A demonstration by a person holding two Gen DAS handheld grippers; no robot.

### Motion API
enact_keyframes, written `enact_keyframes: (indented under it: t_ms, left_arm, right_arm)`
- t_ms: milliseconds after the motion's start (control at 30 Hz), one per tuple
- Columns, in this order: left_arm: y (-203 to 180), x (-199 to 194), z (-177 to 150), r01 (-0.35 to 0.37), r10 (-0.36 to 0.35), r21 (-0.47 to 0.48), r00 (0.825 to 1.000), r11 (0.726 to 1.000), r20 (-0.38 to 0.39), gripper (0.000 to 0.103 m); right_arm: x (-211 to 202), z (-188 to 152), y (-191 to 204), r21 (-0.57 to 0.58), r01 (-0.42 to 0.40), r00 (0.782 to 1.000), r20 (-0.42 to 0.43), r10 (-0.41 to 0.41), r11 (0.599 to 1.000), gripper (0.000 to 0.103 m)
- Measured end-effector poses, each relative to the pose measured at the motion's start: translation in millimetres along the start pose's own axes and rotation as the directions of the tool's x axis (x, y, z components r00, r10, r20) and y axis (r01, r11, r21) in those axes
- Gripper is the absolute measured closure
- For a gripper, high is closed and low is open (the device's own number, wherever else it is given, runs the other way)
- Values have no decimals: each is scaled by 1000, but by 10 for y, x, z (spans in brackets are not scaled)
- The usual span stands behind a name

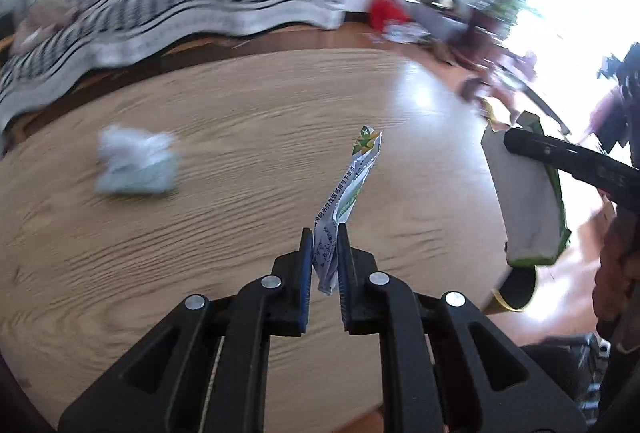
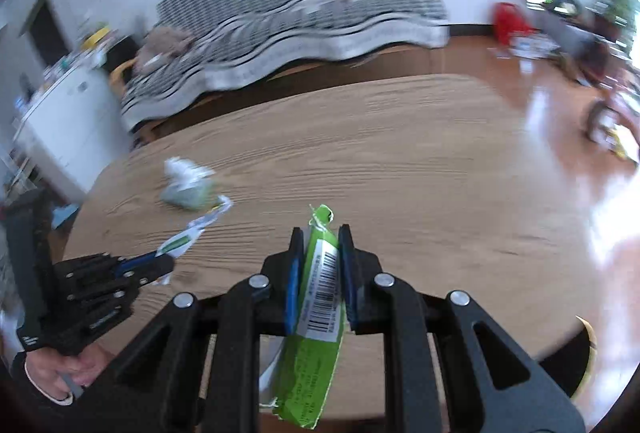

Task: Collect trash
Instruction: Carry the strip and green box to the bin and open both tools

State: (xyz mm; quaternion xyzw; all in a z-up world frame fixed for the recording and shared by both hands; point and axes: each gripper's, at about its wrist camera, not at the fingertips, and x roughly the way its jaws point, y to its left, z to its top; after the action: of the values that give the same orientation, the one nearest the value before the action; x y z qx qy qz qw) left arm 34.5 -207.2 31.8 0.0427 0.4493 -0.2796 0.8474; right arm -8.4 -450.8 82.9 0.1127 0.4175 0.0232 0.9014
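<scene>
Left gripper (image 1: 325, 233) pinched tight, fingers pointing 12 o'clock. Right gripper (image 2: 320, 237) pinched tight too, pointing 12 o'clock.

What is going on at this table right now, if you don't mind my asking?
A person is clearing trash with two handheld tongs. The left tongs pinch a crumpled printed wrapper; the right tongs grip a torn green packet. A crumpled wad lies uncollected on the wooden table.

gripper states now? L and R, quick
Left gripper: shut on a crumpled printed wrapper.
Right gripper: shut on a torn green package with a barcode.
</scene>
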Motion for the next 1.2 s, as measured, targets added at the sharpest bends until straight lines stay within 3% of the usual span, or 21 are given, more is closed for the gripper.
enact_keyframes:
  t_ms: [133, 233, 333, 433, 500, 633, 700, 900, 967, 1067, 1200]
  left_arm:
    - [-1063, 131, 115, 111, -110, 108, 994, 988, -16, 92]
    - [-1988, 288, 104, 183, -177, 197, 983, 963, -48, 92]
    - [-2740, 493, 18, 248, -229, 254, 968, 935, -101, 92]
    - [-3289, 723, -134, 277, -236, 297, 958, 914, -165, 92]
    - [-3632, 931, -263, 317, -252, 293, 938, 902, -237, 92]
    - [-3949, 1296, -424, 360, -264, 268, 905, 894, -334, 92]
    - [-4051, 1495, -494, 399, -293, 234, 876, 887, -384, 92]
    - [-4092, 1811, -646, 411, -294, 211, 855, 887, -427, 92]
    - [-4134, 1834, -630, 399, -280, 232, 865, 887, -417, 92]
    - [-4136, 1869, -608, 407, -285, 230, 859, 884, -425, 92]
    - [-4146, 1912, -541, 387, -264, 245, 870, 889, -418, 92]
  right_arm:
    - [-598, -247, -1041, 118, 131, 990, 31, -136, 984, 85]
    - [-978, -530, -1702, 207, 202, 977, 26, -212, 957, 85]
    - [-1226, -800, -2185, 267, 252, 965, 10, -264, 930, 85]
    - [-1432, -1078, -2636, 330, 286, 954, -8, -300, 900, 85]
    - [-1538, -1246, -2878, 362, 302, 948, -17, -317, 882, 85]
    - [-1595, -1608, -3342, 423, 325, 941, -55, -334, 846, 85]
    - [-1558, -1746, -3497, 447, 325, 942, -74, -328, 833, 85]
    - [-1298, -2053, -3829, 483, 332, 942, -128, -310, 810, 84]
    - [-1195, -2103, -3909, 499, 328, 944, -136, -301, 802, 84]
    - [-1130, -2145, -3931, 507, 324, 945, -139, -296, 798, 84]
    - [-1071, -2114, -3926, 506, 320, 947, -140, -290, 801, 84]
